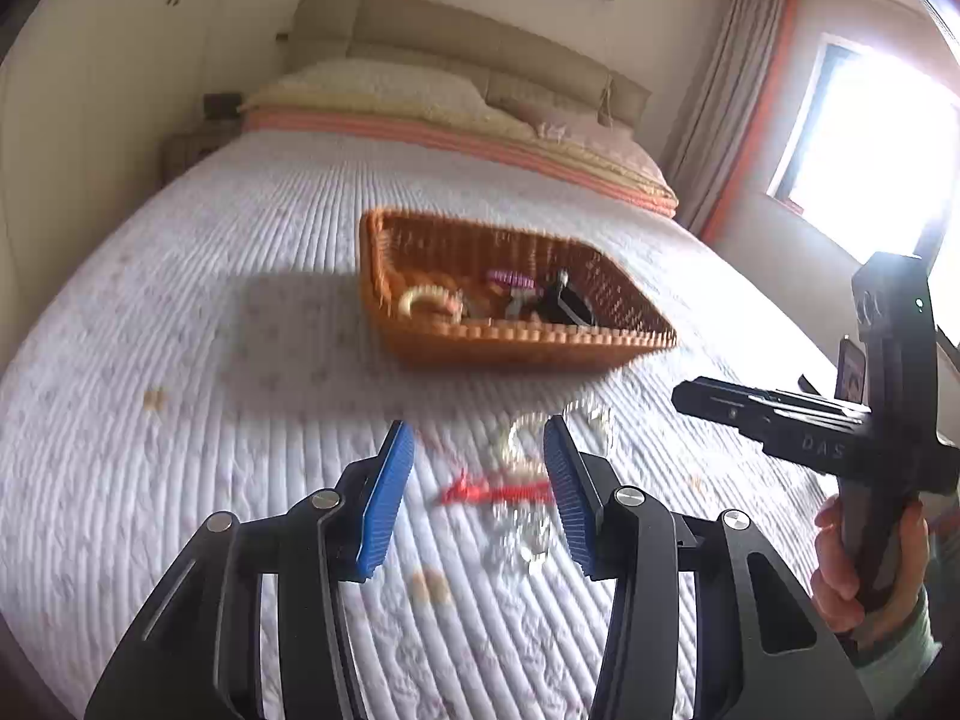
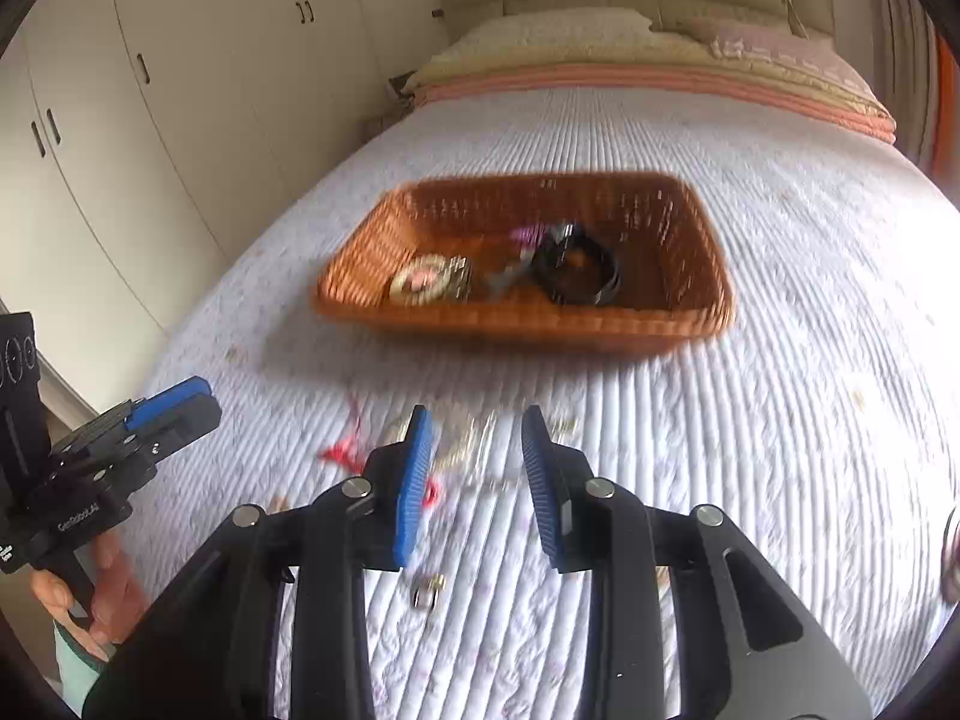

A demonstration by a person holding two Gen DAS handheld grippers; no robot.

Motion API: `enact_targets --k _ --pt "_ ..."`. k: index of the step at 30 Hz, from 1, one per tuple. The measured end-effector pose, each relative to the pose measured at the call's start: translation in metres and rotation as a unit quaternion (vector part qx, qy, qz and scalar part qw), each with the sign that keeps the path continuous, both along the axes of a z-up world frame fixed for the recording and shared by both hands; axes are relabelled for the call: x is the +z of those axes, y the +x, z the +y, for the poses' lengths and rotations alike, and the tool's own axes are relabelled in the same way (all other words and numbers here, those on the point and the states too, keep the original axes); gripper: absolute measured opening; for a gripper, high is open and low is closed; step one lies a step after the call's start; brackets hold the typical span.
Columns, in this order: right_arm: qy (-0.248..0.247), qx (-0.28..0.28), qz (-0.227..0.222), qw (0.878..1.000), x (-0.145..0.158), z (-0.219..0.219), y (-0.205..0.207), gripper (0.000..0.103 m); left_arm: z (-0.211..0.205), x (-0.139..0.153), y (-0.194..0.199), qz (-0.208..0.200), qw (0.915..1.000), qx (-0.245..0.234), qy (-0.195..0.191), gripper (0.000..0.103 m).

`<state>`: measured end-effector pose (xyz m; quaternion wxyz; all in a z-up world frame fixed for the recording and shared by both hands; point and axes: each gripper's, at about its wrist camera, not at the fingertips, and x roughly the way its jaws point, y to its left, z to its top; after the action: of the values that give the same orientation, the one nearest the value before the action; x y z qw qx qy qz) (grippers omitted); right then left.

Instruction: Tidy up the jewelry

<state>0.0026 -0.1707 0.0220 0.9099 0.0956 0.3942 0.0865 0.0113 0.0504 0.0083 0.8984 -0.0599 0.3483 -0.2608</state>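
Observation:
An orange wicker basket [image 1: 600, 285] [image 2: 690, 228] sits on the bed and holds a cream bracelet [image 1: 429, 300] [image 2: 420, 285], a black band [image 2: 579, 267], a pink piece [image 1: 510, 279] and other blurred items. Loose jewelry lies on the quilt in front of it: a red string piece [image 1: 492, 489] [image 2: 342, 453], clear bead bracelets [image 1: 528, 432] [image 2: 462, 444] and a small ring [image 2: 427, 591]. My left gripper [image 1: 477, 450] is open and empty above the red piece. My right gripper [image 2: 477, 435] is open and empty above the bead bracelets.
The white quilted bedspread [image 1: 180, 360] [image 2: 810, 360] spreads all around. Pillows [image 1: 390, 87] and a headboard are at the far end. Wardrobe doors [image 2: 150, 120] stand to the left, a bright window [image 1: 870, 162] to the right.

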Motion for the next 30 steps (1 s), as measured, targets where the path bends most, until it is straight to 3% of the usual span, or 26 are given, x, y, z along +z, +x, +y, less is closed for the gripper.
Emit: enact_targets --k 7,15,20,23,24,30 --pt "0.001 0.019 0.038 0.999 -0.049 0.022 -0.028 0.029 0.000 -0.044 -0.008 0.048 0.9988 -0.011 0.003 0.043" --pt "-0.049 0.035 0.024 0.998 -0.064 0.042 -0.039 0.028 -0.023 -0.060 0.001 0.060 0.9966 -0.040 0.040 0.042" --pt "-0.090 0.040 0.025 0.995 -0.071 0.052 -0.040 0.009 -0.051 -0.069 0.005 0.049 0.9906 -0.041 0.121 0.036" --pt "-0.100 0.046 0.018 0.994 -0.072 0.056 -0.043 0.006 -0.057 -0.070 -0.001 0.033 0.9870 -0.041 0.152 0.016" --pt "-0.098 0.045 0.018 0.994 -0.072 0.055 -0.044 0.006 -0.057 -0.069 -0.003 0.031 0.9865 -0.041 0.155 0.008" --pt "-0.078 0.030 0.018 0.996 -0.069 0.042 -0.044 0.005 -0.026 -0.064 -0.013 0.036 0.9901 -0.019 0.134 0.008"
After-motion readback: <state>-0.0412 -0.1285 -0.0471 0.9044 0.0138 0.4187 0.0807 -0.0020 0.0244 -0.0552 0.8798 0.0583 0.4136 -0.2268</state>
